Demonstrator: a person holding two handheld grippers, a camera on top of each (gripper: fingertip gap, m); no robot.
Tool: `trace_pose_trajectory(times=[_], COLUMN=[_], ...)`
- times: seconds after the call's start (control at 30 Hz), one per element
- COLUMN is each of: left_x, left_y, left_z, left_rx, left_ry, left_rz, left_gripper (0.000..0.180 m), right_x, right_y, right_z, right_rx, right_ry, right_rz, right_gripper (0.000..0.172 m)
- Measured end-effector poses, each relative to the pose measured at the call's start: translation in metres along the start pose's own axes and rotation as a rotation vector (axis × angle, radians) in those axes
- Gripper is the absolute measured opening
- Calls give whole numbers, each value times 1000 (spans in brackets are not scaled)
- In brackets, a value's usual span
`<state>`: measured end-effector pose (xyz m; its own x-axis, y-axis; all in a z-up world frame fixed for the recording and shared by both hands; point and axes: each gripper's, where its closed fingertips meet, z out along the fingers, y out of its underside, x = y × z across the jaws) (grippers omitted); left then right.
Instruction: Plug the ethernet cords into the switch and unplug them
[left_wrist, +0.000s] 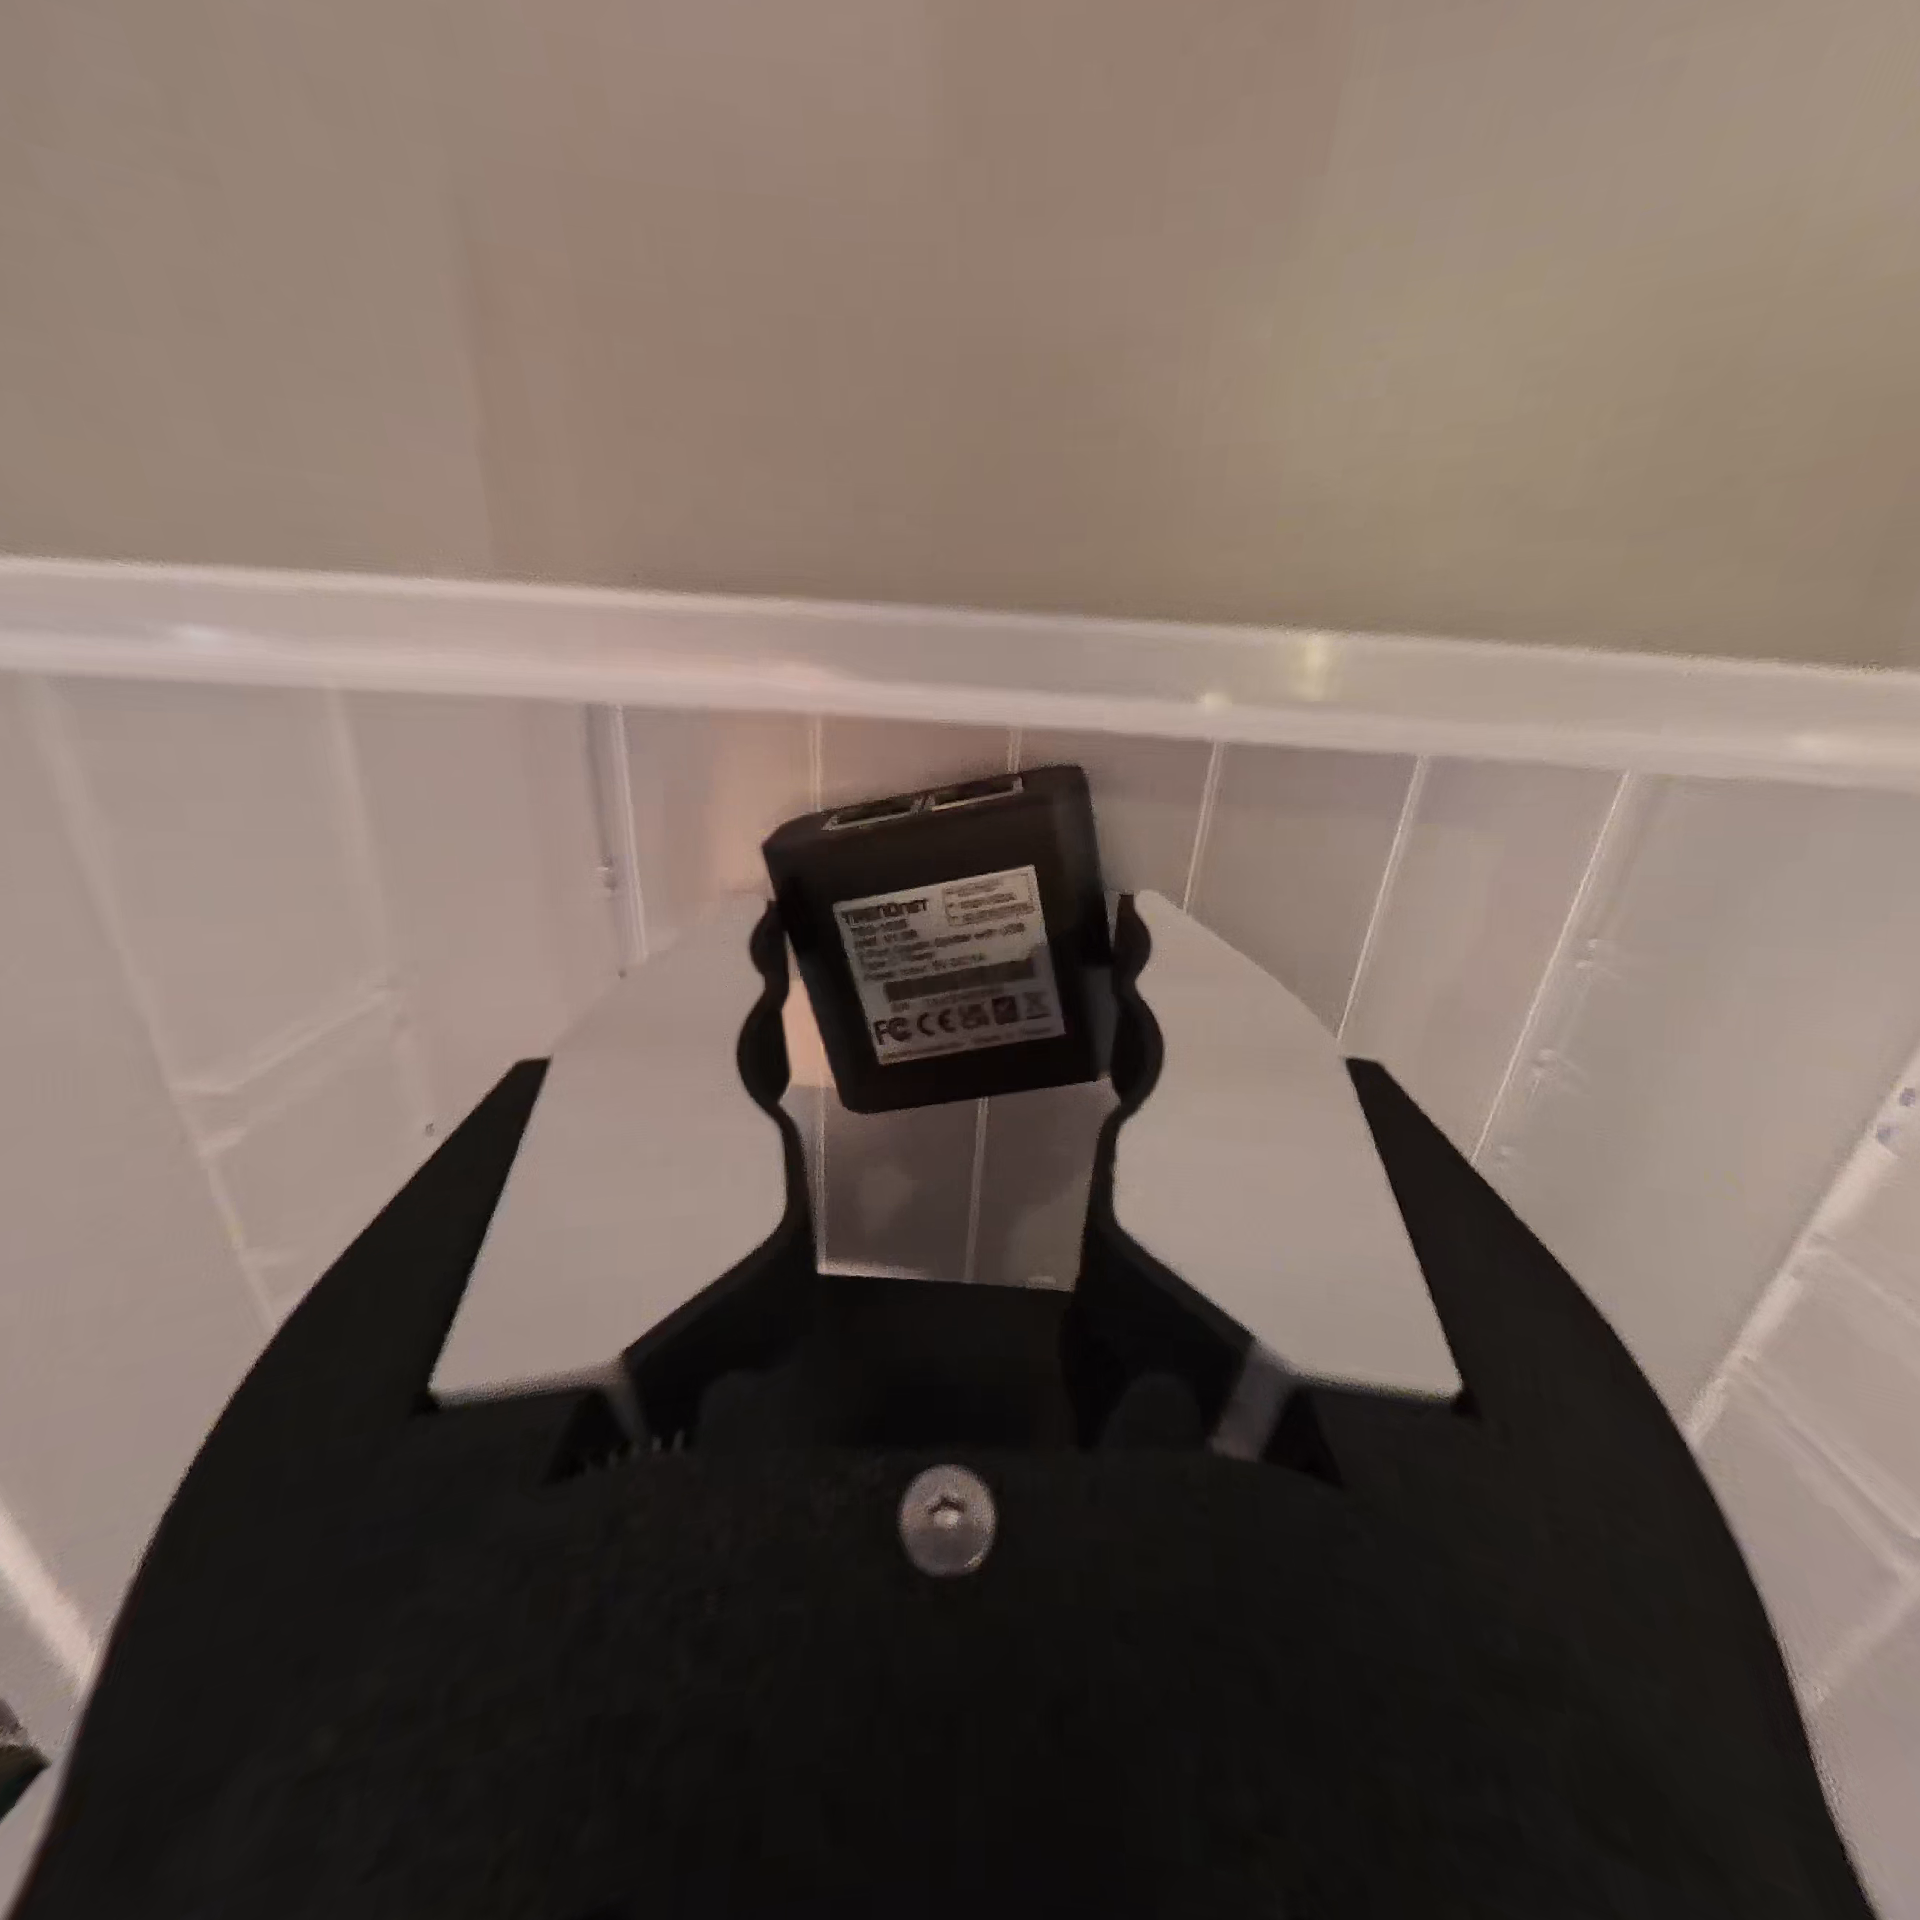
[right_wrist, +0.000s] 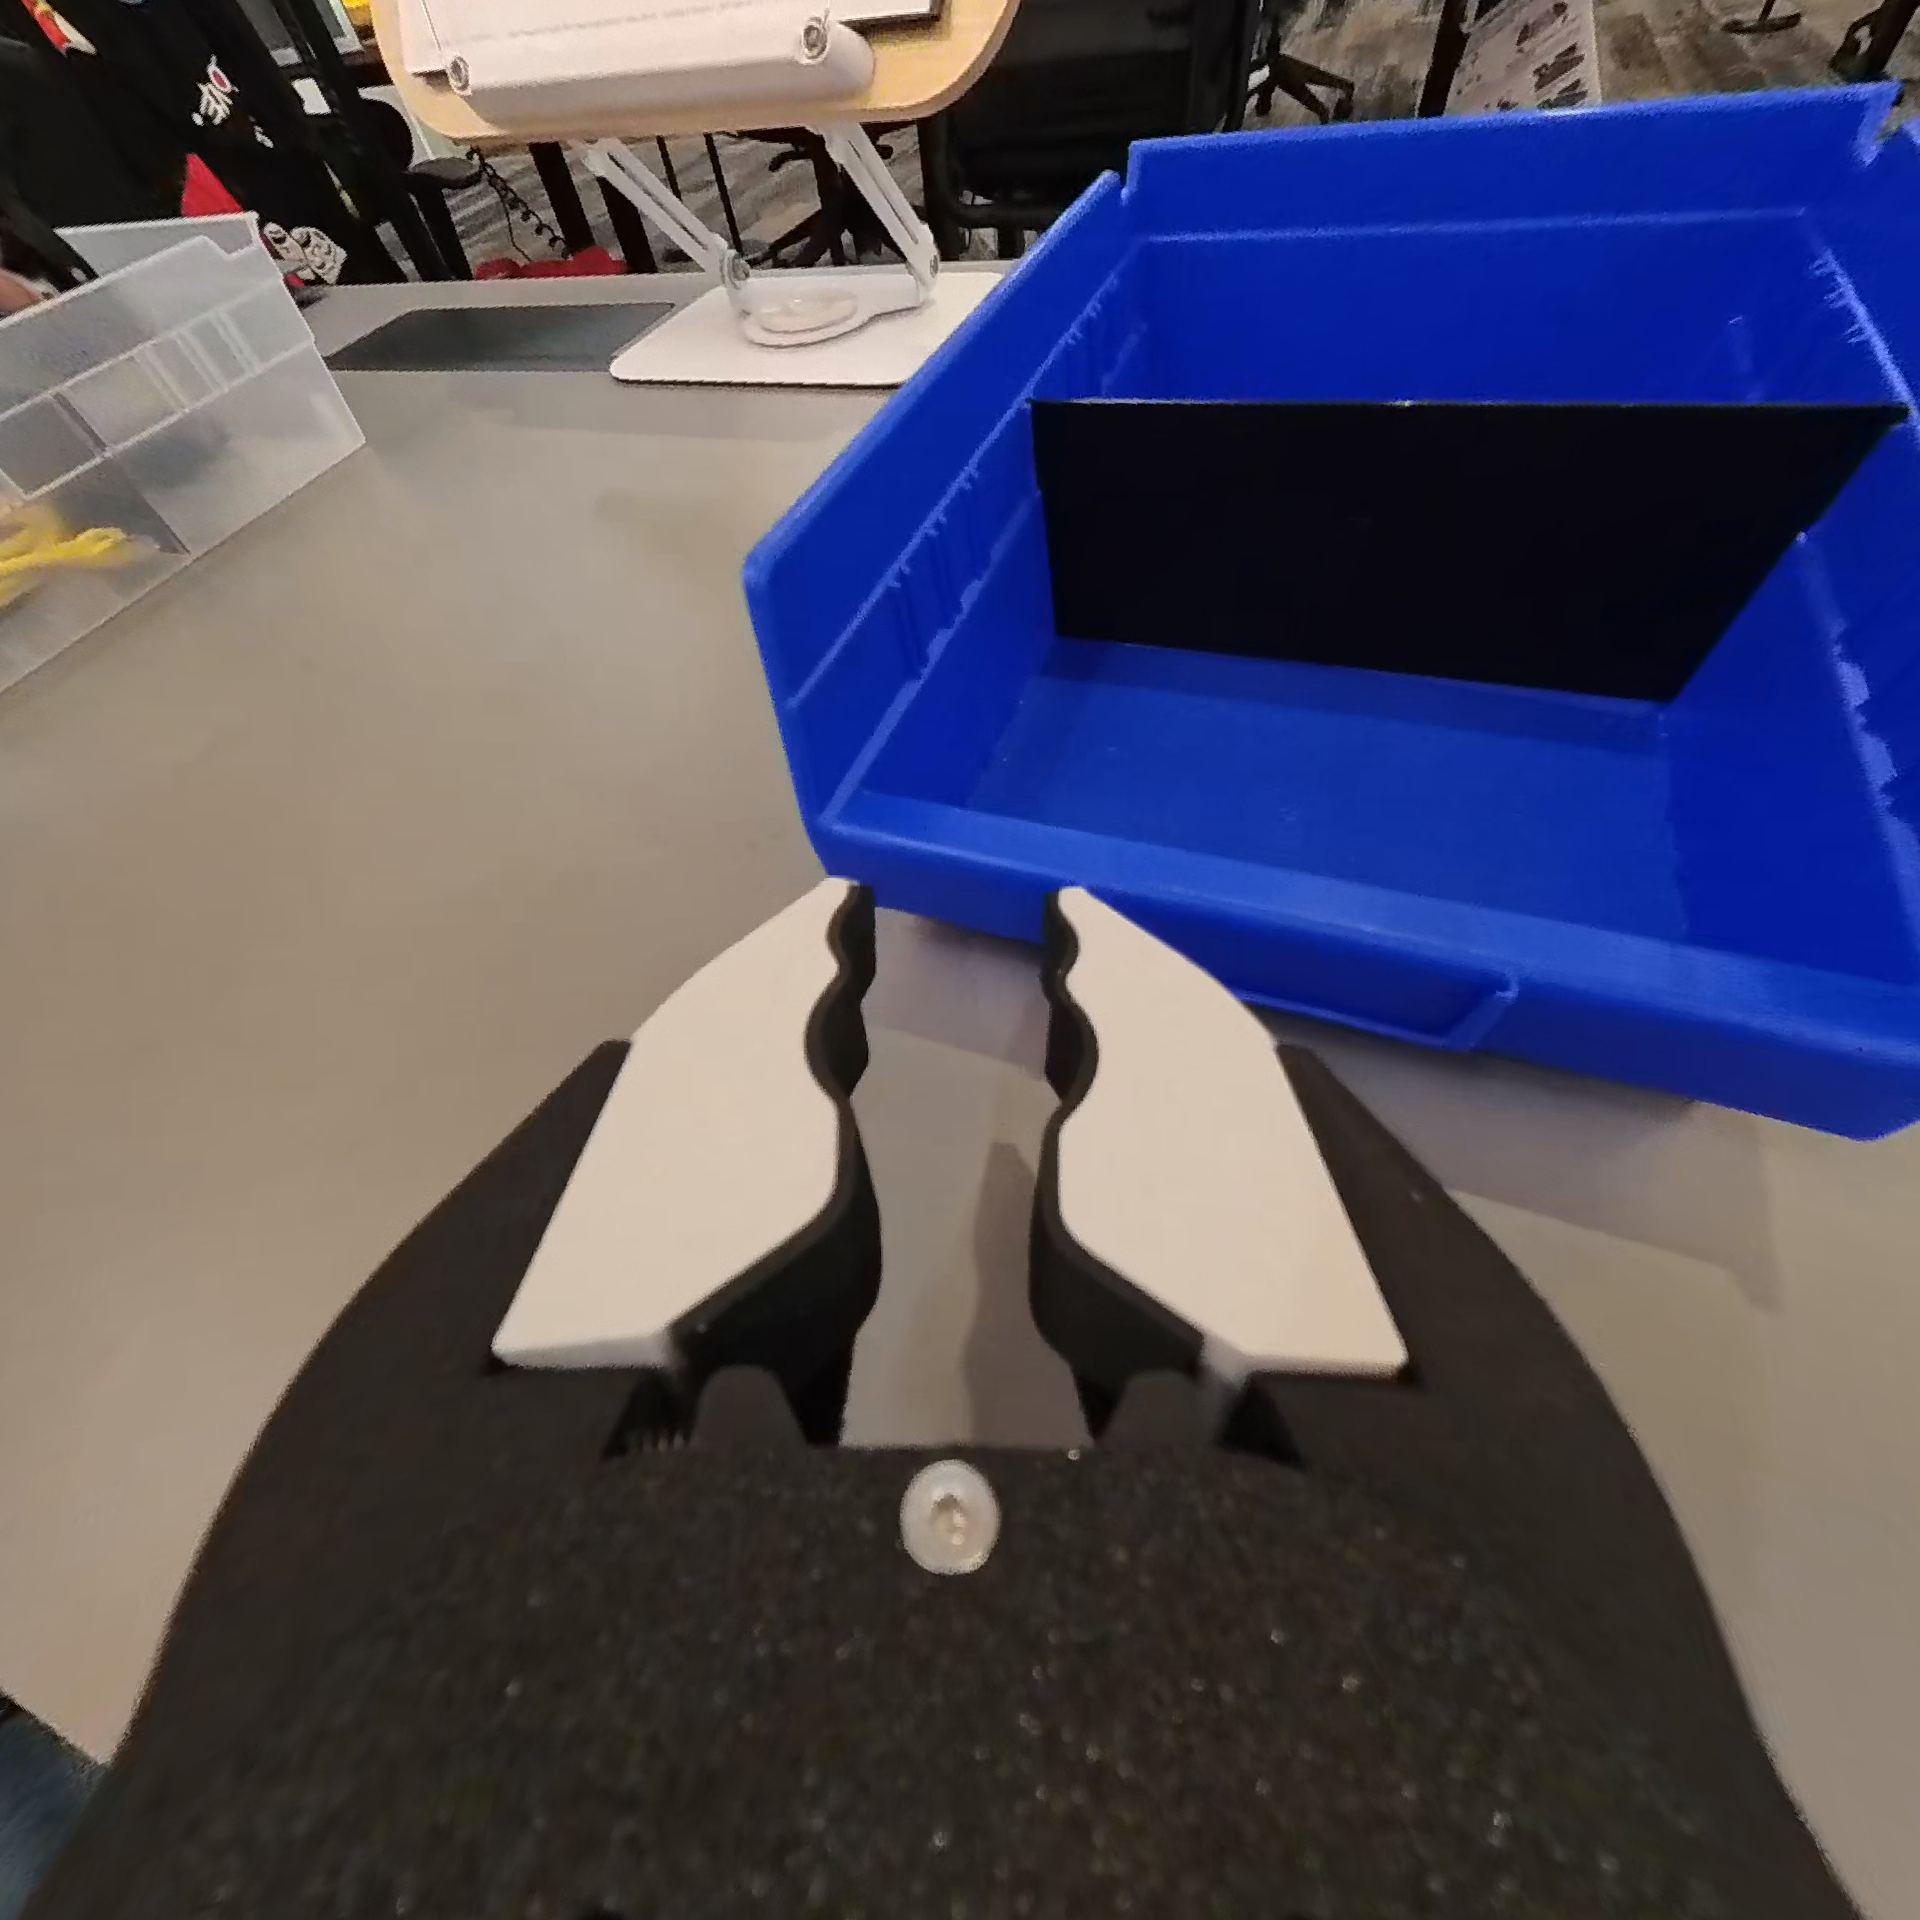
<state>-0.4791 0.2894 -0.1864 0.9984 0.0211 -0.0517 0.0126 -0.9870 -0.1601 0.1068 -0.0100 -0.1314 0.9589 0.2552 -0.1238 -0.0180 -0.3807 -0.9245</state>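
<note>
1. Switch (left_wrist: 940, 940): small black box with a pale label, sitting between the left gripper (left_wrist: 940, 935) pads inside a clear bin (left_wrist: 935, 644); ports facing 12 o'clock, long axis running roughly 12 to 6, tilted slightly toward 11.
2. Left fingers (left_wrist: 1127, 977): both pads pressing the switch's sides, grasping it.
3. Right gripper (right_wrist: 951, 925): released, fingers parted on nothing, hovering over the grey table (right_wrist: 416, 831).
4. Blue bin (right_wrist: 1351, 831): lying at 1 o'clock of the right fingers, just beyond them.
5. Yellow cords (right_wrist: 62, 556): resting in a clear box at 10 o'clock, well apart; likely the right gripper's next reach.
</note>
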Motion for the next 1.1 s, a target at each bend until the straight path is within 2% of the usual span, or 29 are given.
trace_pose_trajectory(times=[0.17,0.3,0.4,0.5,0.6,0.67,0.77,0.83,0.93,1.1], left_x=[3,22,39,63,98,129,181,216,260,313], left_y=[5,-4,-11,-5,16,41,82,104,132,160], left_z=[-2,-27,-77,-143,-217,-255,-284,-291,-299,-307], left_rx=[8,177,384,620,848,929,927,891,841,751], left_ry=[31,217,370,576,877,1075,1286,1384,1522,1679], left_rz=[43,20,68,72,33,27,53,45,4,-91], left_gripper=[58,58,58,58,58,58,58,58,58,58], right_x=[-8,-19,-29,-51,-89,-121,-170,-198,-230,-241], right_y=[0,0,-5,-22,-49,-72,-108,-134,-161,-181], right_z=[2,3,4,11,26,38,56,67,79,90], right_rx=[-10,-10,1,51,132,199,294,364,438,518], right_ry=[-12,-24,-32,-63,-139,-202,-251,-243,-238,-217], right_rz=[-27,-72,-125,-207,-242,-275,-386,-470,-562,-581], right_gripper=[29,28,28,31,41,47,53,61,62,62])
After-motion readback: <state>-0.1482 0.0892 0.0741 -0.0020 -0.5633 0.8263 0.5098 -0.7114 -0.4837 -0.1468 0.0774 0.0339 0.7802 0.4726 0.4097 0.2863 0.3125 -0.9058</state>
